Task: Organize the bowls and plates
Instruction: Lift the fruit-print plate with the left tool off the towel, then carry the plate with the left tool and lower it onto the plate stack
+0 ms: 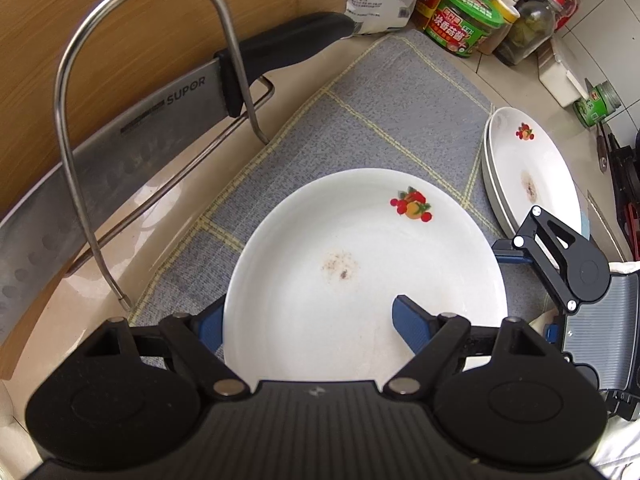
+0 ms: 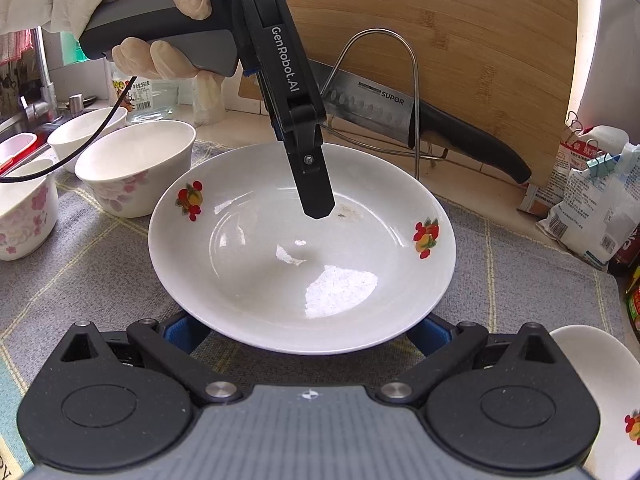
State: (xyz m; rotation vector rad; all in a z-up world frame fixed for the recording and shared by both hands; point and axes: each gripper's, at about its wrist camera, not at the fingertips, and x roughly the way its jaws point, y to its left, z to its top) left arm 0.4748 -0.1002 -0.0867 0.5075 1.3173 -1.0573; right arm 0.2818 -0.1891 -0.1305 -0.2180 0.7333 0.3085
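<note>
L gripper (image 1: 308,320): jaws straddle the rim of the near plate (image 1: 360,272), one blue pad inside, one outside under the edge. Looks like a pinch on the rim, but contact is partly hidden. Plate sits on grey cloth (image 1: 384,112) on the desk, mid-scene. R gripper (image 2: 308,336): jaws spread, pads both under the plate's near edge, can't tell if touching. Stack of plates (image 1: 528,168) far right. Three bowls (image 2: 136,168) left in R view. Knife (image 1: 120,136) in wire rack (image 1: 72,168) far left, against a cutting board (image 2: 460,40).
</note>
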